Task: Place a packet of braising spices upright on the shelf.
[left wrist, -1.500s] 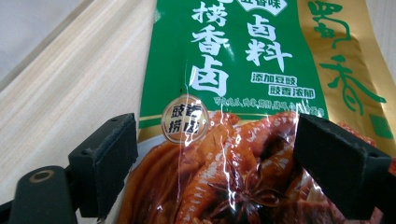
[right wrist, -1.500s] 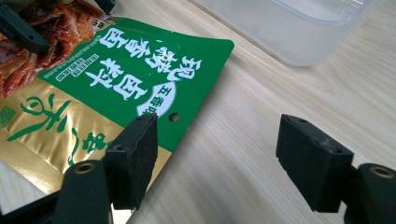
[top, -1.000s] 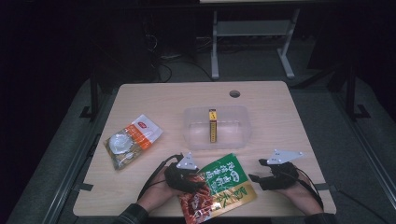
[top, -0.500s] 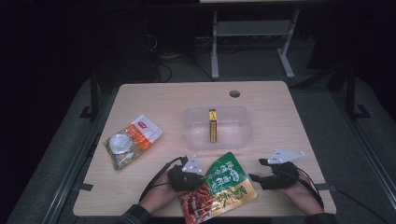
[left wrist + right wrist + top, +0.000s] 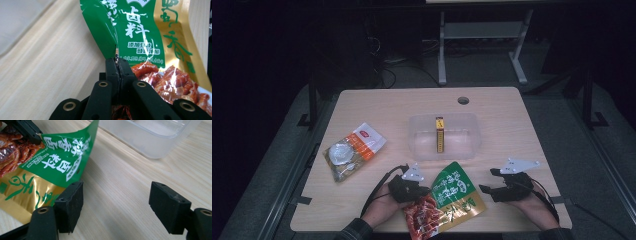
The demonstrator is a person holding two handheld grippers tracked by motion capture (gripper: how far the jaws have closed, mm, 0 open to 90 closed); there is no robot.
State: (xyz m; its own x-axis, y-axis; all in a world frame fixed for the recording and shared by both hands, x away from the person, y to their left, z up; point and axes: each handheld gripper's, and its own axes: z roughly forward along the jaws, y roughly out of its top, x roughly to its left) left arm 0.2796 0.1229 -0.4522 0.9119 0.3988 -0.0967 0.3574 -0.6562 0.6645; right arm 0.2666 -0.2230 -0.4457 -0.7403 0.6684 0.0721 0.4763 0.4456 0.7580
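The left gripper (image 5: 426,190) had just been closed, its jaws pressed together on the edge of the green snack bag (image 5: 452,192), while the right gripper (image 5: 487,189) was held low with its jaws wide apart, both forearms laid near the table's front edge.

"卤料" on green pouch (image 5: 140,30)

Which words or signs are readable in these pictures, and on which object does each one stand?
"卤料": large white characters on the green and gold pouch.
Small white lines below them on that pouch: too blurred to read with certainty.
Orange and white packet: red label, too small to read.
Yellow box in the clear container: print too small to read.
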